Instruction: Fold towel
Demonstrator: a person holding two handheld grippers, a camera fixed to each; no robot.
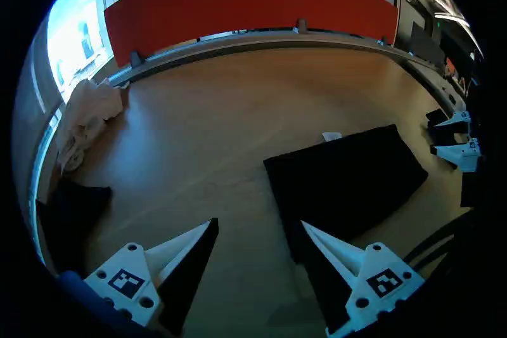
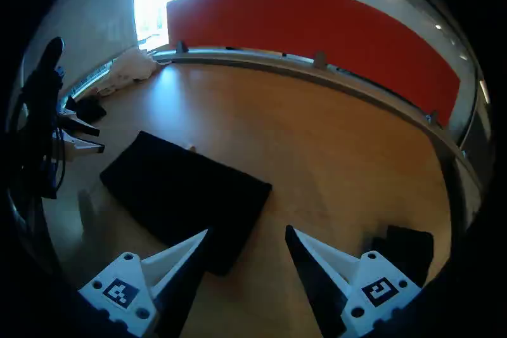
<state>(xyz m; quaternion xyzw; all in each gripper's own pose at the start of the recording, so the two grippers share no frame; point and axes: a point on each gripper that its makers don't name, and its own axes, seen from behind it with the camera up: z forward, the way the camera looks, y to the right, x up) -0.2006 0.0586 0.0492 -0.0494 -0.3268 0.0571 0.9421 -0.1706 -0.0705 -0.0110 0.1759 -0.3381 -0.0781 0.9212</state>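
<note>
Now, sliding risk: the black towel [image 1: 345, 179] is lying flat on the smooth wooden table [image 1: 209, 122]. A finger pushing at its edge is likely, by my judgement, to be shoving or bunching the cloth rather than getting under it.
Layer risk: I cannot tell whether the cloth is lying in one layer or several. If several, a shallow pinch is risking the top layer alone and opening the fold.
Skew risk: both grippers are sitting at opposite sides of the towel, so uneven grips or unequal lifts are threatening a crooked fold.
Contrast risk: dark finger pads over dark cloth are making the edge hard to judge.
Left gripper [image 1: 258, 222]: its fingers are standing apart, grasping nothing, and hovering over bare wood.
Towel from the left fingers: it is lying at about 2 o'clock, with its near corner running in just beside the 4 o'clock finger. Contact is unclear.
Right gripper [image 2: 247, 229]: its fingers are spread wide and carrying nothing.
Towel from the right fingers: it is lying at about 10 o'clock, with its near corner ending just beside the 7 o'clock finger.
Cream cloth heap [image 1: 89, 116]: it is sitting well apart, at 10 o'clock in the left gripper view.
</note>
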